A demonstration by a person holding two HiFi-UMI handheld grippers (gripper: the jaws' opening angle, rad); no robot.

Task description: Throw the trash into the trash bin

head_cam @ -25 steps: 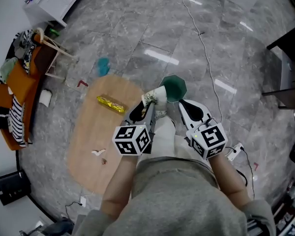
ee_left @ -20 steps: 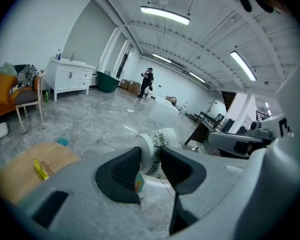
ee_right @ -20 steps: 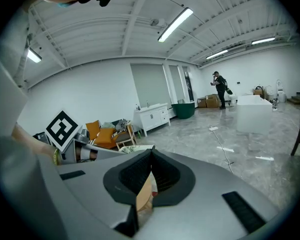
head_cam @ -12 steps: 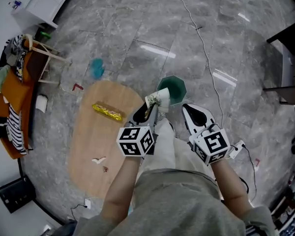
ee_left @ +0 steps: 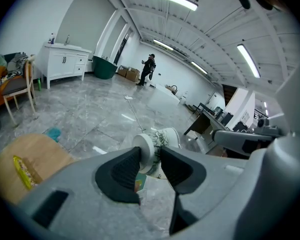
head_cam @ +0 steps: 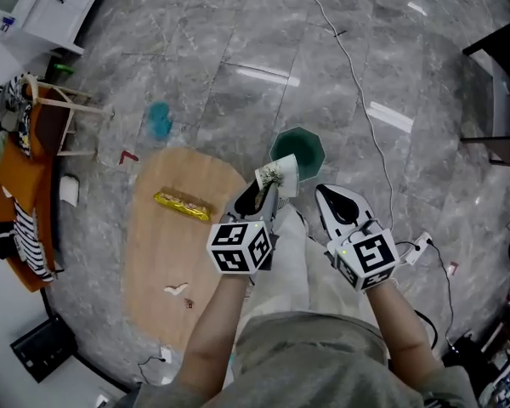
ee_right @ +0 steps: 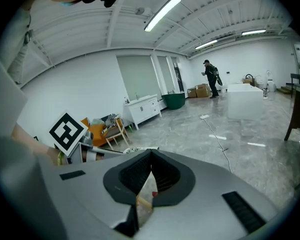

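Observation:
My left gripper (head_cam: 263, 195) is shut on a white paper cup (head_cam: 276, 177) with a plant print, its pads pressing the cup's sides (ee_left: 157, 143). The cup lies tilted, just beside the near left rim of the green trash bin (head_cam: 298, 150) on the floor. My right gripper (head_cam: 337, 201) hangs to the right of the cup, near the bin, jaws together. In the right gripper view a pale sliver shows in the slit below the jaws (ee_right: 149, 156); what it is I cannot tell. A yellow wrapper (head_cam: 180, 205) lies on the oval wooden table (head_cam: 161, 253).
Small scraps (head_cam: 175, 290) lie on the table's near part. A teal object (head_cam: 159, 119) sits on the grey floor beyond it. A chair piled with clothes (head_cam: 21, 143) stands at the left, and a cable (head_cam: 357, 92) crosses the floor past the bin.
Both grippers have come down a little, the left one still holding the cup beside the bin's rim. The table and its scraps have not moved.

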